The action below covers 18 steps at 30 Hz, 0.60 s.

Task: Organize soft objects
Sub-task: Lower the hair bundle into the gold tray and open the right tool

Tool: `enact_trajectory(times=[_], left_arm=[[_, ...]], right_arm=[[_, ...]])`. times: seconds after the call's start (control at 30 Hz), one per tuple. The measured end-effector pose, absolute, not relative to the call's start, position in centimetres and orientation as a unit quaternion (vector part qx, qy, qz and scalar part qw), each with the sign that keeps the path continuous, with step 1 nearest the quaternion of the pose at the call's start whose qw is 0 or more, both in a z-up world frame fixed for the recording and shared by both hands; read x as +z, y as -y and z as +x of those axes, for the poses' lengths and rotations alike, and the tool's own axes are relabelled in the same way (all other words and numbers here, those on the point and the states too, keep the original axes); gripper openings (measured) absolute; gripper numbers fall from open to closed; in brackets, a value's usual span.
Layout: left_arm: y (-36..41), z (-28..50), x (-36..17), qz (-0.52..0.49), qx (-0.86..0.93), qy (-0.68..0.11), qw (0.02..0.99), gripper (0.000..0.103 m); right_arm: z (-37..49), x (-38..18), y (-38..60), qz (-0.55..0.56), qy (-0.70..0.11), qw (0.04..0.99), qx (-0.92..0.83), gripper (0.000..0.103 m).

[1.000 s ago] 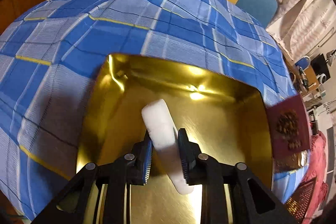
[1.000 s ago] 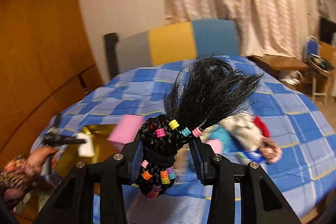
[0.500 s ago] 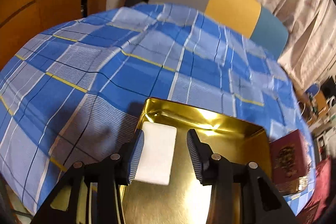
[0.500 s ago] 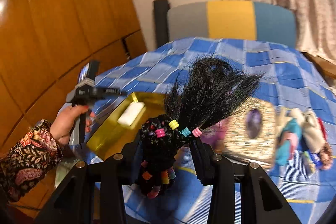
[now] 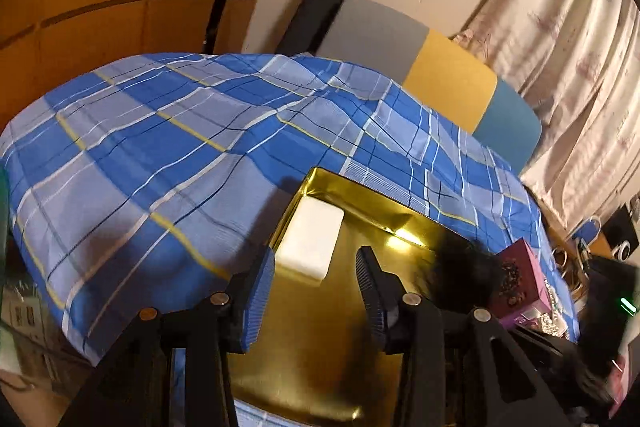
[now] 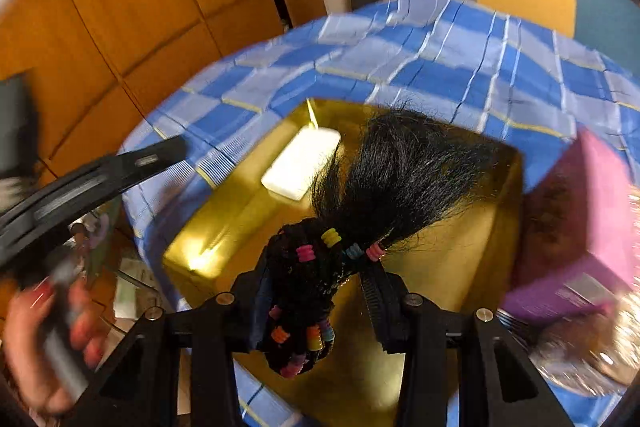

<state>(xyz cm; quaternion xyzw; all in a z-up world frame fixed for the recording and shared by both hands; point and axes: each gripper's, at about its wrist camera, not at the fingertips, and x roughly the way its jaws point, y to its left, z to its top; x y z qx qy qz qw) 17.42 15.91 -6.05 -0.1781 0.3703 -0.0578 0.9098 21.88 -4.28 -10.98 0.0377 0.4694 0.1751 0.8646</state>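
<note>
A gold tin box (image 5: 360,339) sits open on the blue plaid bed. A white foam pad (image 5: 310,243) lies flat in its far left corner; it also shows in the right wrist view (image 6: 300,163). My left gripper (image 5: 316,275) is open and empty, just short of the pad. My right gripper (image 6: 316,287) is shut on a black hair bundle with coloured bead ties (image 6: 360,211) and holds it over the gold box (image 6: 460,267). The hair's tips show blurred at the right in the left wrist view (image 5: 464,271).
A magenta box (image 5: 520,279) stands right of the tin, also seen in the right wrist view (image 6: 576,227). A padded headboard (image 5: 448,83) and a curtain (image 5: 576,67) lie beyond the bed. Wooden wardrobe panels (image 6: 120,7) stand at the left. The left gripper's frame (image 6: 80,187) and the hand cross the left side.
My left gripper let go of the white pad in the tin's corner, opened and drew back. My right gripper carried the hair bundle left until it is over the tin.
</note>
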Motion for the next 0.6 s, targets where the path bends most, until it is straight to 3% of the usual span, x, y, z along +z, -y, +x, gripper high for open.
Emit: enact_trajectory(times=[0.3,0.4,0.5,0.6], left_arm=[[-17.7,15.0,-7.3,-0.202,-0.041,-0.377,0.903,0.043],[-18.0,14.6,-7.8,-0.208,-0.037,-0.379,0.901,0.043],[-18.1,14.5,-8.3,-0.211,-0.036,-0.385,0.898,0.043],[-18.0,14.3,-8.5,-0.215,-0.036,-0.391,0.894,0.043]], right_arm=[[29.6,-13.2,2.2,0.068,-0.506,0.847,0.151,0.043],[31.0,-13.6,2.2,0.081,-0.502,0.85,0.137,0.046],[31.6,-13.5,2.5,0.084,-0.488,0.859,0.13,0.058],[30.8,-12.1,2.9,0.085,-0.472,0.867,0.135,0.058]])
